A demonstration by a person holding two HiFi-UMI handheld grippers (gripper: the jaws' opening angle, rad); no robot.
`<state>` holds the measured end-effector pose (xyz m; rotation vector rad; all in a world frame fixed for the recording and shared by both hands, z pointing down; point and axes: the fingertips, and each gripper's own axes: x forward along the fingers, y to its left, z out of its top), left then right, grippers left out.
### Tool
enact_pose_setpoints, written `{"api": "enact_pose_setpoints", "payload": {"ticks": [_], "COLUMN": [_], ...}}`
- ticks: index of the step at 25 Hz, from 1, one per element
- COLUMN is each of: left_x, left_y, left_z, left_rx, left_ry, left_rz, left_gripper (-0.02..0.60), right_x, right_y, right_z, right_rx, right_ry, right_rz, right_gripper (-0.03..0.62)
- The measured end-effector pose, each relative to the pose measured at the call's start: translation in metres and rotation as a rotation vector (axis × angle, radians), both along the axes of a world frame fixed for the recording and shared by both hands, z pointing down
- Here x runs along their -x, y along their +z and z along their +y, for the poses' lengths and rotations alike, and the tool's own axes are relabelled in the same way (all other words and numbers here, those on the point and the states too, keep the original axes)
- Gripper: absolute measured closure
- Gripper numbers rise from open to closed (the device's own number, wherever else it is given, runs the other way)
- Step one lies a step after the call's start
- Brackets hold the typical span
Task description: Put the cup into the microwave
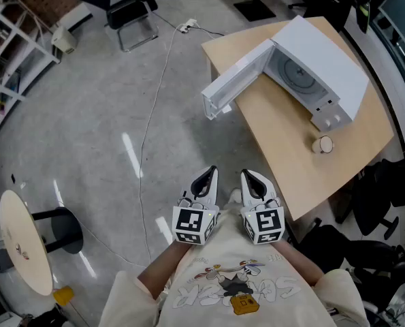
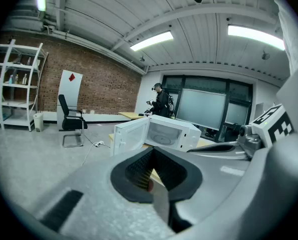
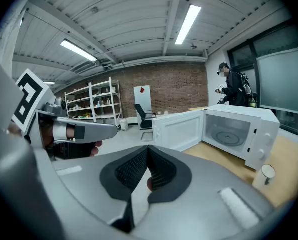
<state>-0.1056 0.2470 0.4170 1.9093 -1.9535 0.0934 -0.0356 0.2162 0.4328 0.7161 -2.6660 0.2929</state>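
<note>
Jaws together: left tool (image 1: 211, 172), right tool (image 1: 246, 174)

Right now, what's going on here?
A person holds the left gripper and right gripper close to the body, both shut and empty, short of the table. The microwave stands on it with its door swung open. The cup sits on the tabletop beside it, untouched.

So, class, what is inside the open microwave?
Only the round turntable shows inside the microwave. The cup stands outside it, on the table. The microwave's casing covers parts of the cavity's sides.
</note>
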Motion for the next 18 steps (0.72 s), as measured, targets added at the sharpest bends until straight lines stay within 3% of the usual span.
{"api": "enact_pose_setpoints", "payload": {"ticks": [9,18], "left_x": [-0.016,-0.01], "left_y": [0.007,0.004], "left_z": [-0.014,0.005], "left_rx": [0.01,0.03], "left_ry": [0.015,0.064], "left_rz": [-0.001,-0.003], "left_gripper": [0.577,0.577], "right_x": [-0.027,-0.027], "right_y": [0.01,0.005], "right_z": [-0.022,-0.009], "right_rx": [0.014,0.058], "right_ry": [0.063,0.128], "right_rz": [0.007,-0.074], "right_gripper": [0.589,0.583]}}
